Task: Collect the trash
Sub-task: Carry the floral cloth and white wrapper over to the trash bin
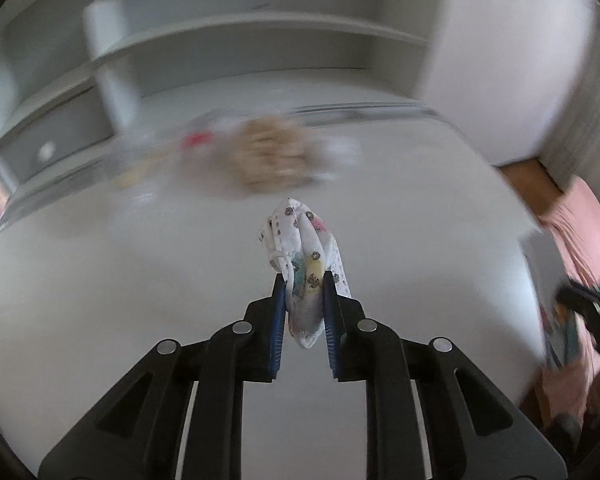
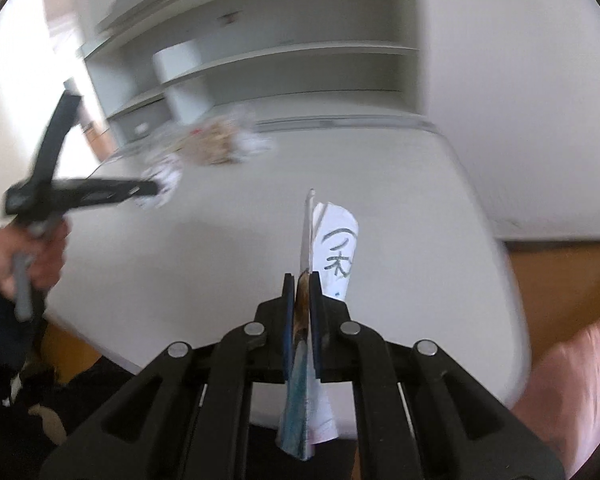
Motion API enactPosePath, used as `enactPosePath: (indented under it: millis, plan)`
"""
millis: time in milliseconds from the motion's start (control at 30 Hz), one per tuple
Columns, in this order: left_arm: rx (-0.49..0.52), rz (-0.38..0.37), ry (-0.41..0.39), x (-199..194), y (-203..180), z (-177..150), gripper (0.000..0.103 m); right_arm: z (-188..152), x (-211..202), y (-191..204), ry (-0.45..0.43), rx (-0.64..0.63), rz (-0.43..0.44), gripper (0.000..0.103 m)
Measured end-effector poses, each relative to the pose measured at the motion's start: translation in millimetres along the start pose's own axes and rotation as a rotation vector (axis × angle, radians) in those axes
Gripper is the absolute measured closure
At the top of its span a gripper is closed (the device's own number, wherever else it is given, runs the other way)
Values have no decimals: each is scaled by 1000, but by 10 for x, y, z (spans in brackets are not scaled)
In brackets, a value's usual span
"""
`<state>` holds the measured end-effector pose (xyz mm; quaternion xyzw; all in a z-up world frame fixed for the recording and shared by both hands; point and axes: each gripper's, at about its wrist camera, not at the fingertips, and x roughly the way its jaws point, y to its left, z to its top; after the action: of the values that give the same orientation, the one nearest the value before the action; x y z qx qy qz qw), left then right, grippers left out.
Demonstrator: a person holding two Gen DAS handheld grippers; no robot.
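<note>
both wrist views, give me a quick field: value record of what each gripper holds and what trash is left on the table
left gripper: shut on patterned face mask, held above the table
right gripper: shut on folded paper with handwritten marks
table: white, rounded edge
trash pile: blurred tan and white heap at the far side of the table, contents cannot be told
background: white shelving
image quality: motion blur in both views

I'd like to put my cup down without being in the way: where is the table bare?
The near half of the white table is bare, from its front edge up to the blurred trash pile by the shelving. The pile's side is crowded. Both grippers hover over the middle, holding a patterned mask and folded paper.
</note>
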<state>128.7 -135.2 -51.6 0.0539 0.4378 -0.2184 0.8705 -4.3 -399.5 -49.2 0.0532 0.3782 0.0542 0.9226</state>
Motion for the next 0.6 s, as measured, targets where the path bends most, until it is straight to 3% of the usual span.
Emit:
enactPosePath:
  millis: [100, 300, 500, 600]
  plan:
    - [116, -111, -29, -36, -644, 16, 86, -188, -292, -424, -42, 123, -75, 97]
    - [345, -357, -12, 31, -2108, -113, 86, -862, -836, -1205, -56, 332, -247, 97]
    - [547, -550, 50, 162, -3364, -530, 86, -1730, -1135, -1933, -6, 568, -390, 97]
    - [652, -604, 80, 300, -3882, -801, 86, -2160, -1183, -2279, 49, 690, -445, 97]
